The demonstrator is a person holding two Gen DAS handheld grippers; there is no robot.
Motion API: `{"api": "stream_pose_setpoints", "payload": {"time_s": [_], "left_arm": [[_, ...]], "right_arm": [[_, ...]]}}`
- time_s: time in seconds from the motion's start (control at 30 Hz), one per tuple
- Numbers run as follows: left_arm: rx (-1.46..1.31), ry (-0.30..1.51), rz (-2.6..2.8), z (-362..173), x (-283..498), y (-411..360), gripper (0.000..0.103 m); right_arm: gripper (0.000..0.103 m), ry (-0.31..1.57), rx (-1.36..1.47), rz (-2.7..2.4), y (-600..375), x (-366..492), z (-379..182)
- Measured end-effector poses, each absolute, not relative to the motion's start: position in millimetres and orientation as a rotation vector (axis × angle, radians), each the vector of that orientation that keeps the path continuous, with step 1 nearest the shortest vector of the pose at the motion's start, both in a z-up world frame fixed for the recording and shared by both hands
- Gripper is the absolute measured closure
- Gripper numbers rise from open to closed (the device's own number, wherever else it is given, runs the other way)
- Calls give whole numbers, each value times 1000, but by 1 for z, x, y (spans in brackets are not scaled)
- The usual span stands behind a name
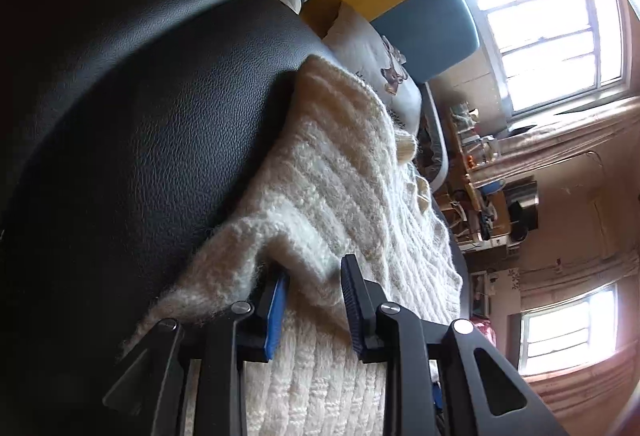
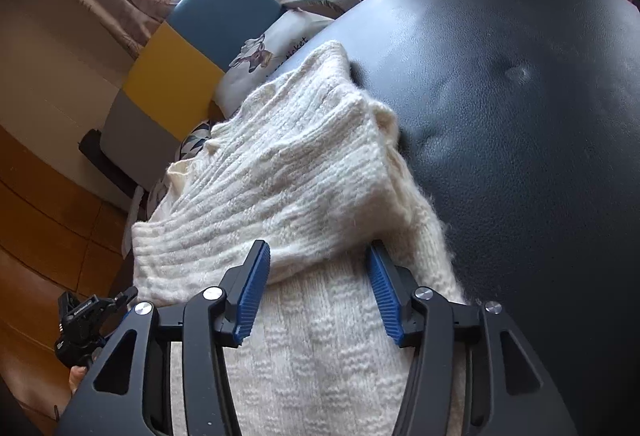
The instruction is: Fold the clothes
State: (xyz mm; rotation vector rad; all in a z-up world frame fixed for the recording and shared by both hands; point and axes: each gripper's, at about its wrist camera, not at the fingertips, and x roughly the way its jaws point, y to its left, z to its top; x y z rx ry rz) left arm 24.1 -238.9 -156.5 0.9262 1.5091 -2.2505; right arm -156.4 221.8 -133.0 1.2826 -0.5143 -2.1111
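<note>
A cream knit sweater point(image 1: 344, 171) is spread over a black leather cushion point(image 1: 140, 107), running from the bottom centre of both frames up toward the middle. In the left wrist view the left gripper point(image 1: 314, 292) is seen with its jaws apart, a fold of knit lying between them; whether the pads press on it cannot be told. In the right wrist view the right gripper point(image 2: 320, 276) is held spread wide, the folded upper layer sitting just ahead of the tips, not pinched.

What could go wrong: the fuzzy yarn could be snagged on the ribbed blue pads point(image 2: 256, 292) and the fold dragged open on withdrawal. The smooth leather gives little hold, so the whole bundle could be slid toward the cushion's edge if it is pushed rather than lifted. Only the top layer might be caught in a fresh pinch, and the stack skewed.

On a printed pillow point(image 2: 260, 55) in the upper middle, writing is glimpsed, seemingly ending in "icket"; the rest is hidden. Small white lettering on a black device point(image 2: 80, 320) at lower left is too small to read.
</note>
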Motion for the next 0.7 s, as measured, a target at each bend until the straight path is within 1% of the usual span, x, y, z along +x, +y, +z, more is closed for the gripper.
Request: {"api": "stream_pose_setpoints", "payload": {"time_s": [0.03,0.07,0.1,0.13,0.17,0.2,0.23,0.27,0.57,0.63,0.7], "left_arm": [[915,1484,-2260,-154,24,-238,81],[904,1458,-2268,-152,24,-237,90],[892,1433,-2277,-150,24,-236,94],[885,1399,-2290,-147,24,-235,96],[880,1364,-2307,-144,24,-233,97],[874,1331,-2324,-141,25,-231,97],[870,1311,-2335,-139,25,-230,97],[864,1309,-2340,-138,27,-230,97],[795,1408,-2349,-142,44,-241,98],[759,1436,-2360,-140,47,-244,98],[730,1452,-2368,-138,50,-246,98]], "right_arm": [[40,-511,1280,-2109,220,-158,-134],[39,-502,1278,-2110,218,-160,-134],[39,-458,1277,-2125,214,-159,-132],[40,-414,1277,-2140,211,-159,-130],[54,-367,1274,-2155,207,-158,-128],[78,-318,1262,-2171,205,-157,-126],[86,-305,1259,-2177,205,-158,-126],[89,-293,1255,-2181,205,-158,-126],[89,-220,1186,-2183,201,-158,-110],[93,-187,1159,-2183,195,-158,-104],[94,-124,1112,-2184,183,-159,-92]]}}
